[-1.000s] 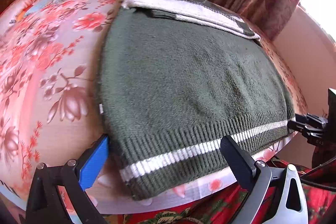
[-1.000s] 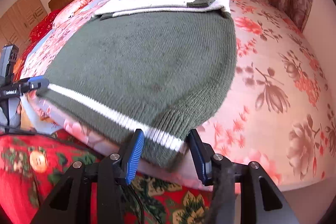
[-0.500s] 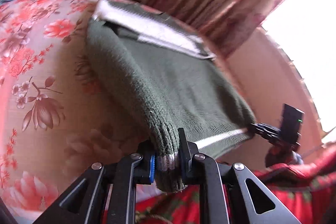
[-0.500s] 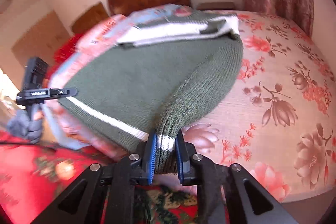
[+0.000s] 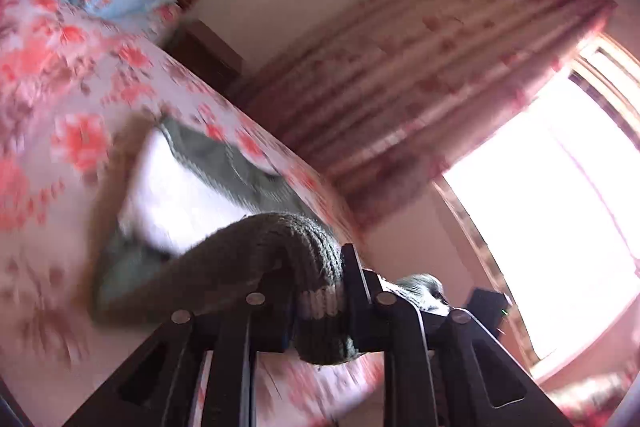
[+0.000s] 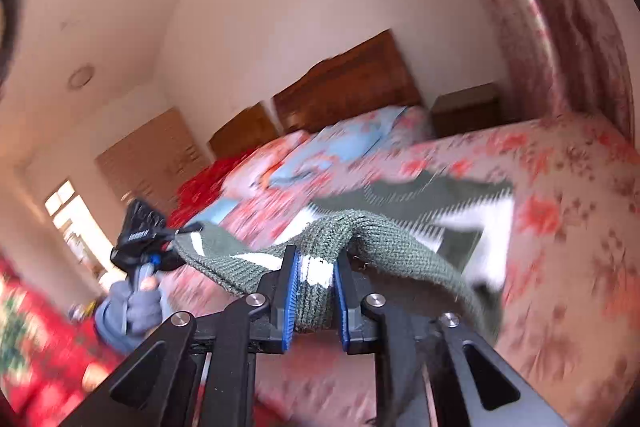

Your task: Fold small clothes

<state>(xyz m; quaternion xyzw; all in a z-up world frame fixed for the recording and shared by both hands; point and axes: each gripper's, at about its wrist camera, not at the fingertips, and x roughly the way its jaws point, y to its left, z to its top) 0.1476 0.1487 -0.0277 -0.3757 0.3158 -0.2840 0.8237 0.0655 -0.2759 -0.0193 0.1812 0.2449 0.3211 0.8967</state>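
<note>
Sweater (image 6: 400, 239) hem is being held off the flowered bed (image 6: 560, 187) at both of its corners, so its long axis is being stretched sideways between the two claws, while the folded collar end with its white stripes is lying farther off on the bed, toward the headboard (image 6: 348, 79). That far end is what the coming fold is judged to turn on: the hem is being carried ahead of both claws, and neither hand is being seen as clearly nearer to it.

In the right wrist view, the right gripper (image 6: 316, 291) is being pressed nearly together on the ribbed, white-striped corner, knit being pinched between its blue pads. The left gripper (image 5: 320, 303) is likewise being kept clamped on the opposite ribbed corner, with fabric bulging over its fingers. In the right view it is being seen at the left, in a sleeved hand (image 6: 136, 307).
</note>
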